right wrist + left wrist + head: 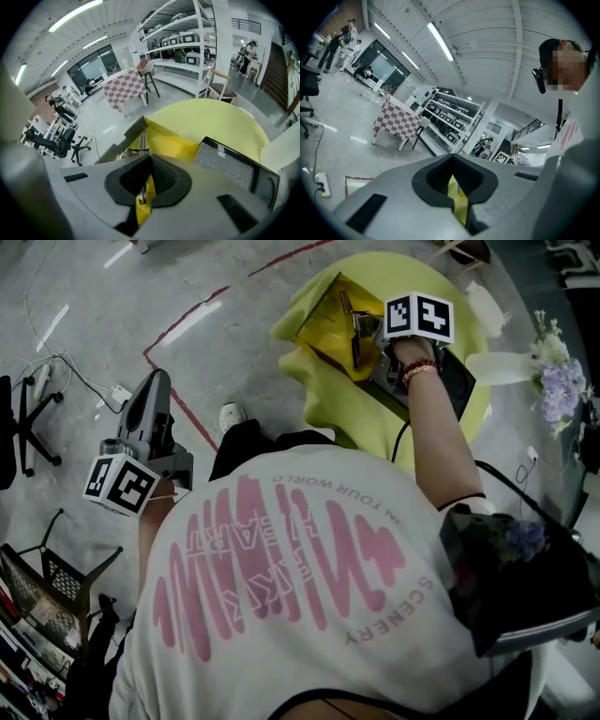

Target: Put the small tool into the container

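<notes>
A slim metal tool (350,317) lies lengthwise over an open yellow container (323,326) on the round yellow table (361,423). My right gripper (367,341) is at the tool's near end. In the right gripper view the tool (143,139) runs forward from the gripper (149,157), whose jaws stand shut on it above the container (171,143). My left gripper (156,382) hangs over the floor at the left, away from the table. Its jaws (452,161) are shut with nothing between them.
A dark flat pad (459,381) lies on the table beside the container, also seen as the pad (232,164). Purple flowers (561,371) and a white object (487,306) stand at the right. A red tape line (178,324), cables and an office chair (28,423) are on the floor.
</notes>
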`<state>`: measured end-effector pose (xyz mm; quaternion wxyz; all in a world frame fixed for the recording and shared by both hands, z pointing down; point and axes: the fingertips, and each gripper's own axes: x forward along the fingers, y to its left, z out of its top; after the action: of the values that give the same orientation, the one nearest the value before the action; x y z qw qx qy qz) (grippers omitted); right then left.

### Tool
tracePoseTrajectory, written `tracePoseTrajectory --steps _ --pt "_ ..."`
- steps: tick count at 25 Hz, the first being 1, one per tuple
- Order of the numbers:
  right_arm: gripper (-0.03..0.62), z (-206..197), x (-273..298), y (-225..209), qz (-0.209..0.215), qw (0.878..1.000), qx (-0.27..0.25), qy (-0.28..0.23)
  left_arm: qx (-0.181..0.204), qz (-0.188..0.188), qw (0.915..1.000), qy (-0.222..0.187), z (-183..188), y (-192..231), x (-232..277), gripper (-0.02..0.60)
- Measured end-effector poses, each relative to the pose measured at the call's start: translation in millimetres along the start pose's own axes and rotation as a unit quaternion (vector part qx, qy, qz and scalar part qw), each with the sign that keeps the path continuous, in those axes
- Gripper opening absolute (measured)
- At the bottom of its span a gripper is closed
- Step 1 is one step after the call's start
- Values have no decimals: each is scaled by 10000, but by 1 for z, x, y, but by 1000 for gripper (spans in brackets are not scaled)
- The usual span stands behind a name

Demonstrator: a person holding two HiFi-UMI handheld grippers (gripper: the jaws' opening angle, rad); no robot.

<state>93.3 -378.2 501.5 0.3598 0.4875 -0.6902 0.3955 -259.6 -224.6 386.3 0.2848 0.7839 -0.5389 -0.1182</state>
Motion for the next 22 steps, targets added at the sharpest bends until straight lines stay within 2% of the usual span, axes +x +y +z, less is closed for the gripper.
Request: tracePoseTrajectory --steps 22 --pt "9 -3 10 0 -264 9995 -108 144 -141 148 9998 -56 -5 13 -11 6"
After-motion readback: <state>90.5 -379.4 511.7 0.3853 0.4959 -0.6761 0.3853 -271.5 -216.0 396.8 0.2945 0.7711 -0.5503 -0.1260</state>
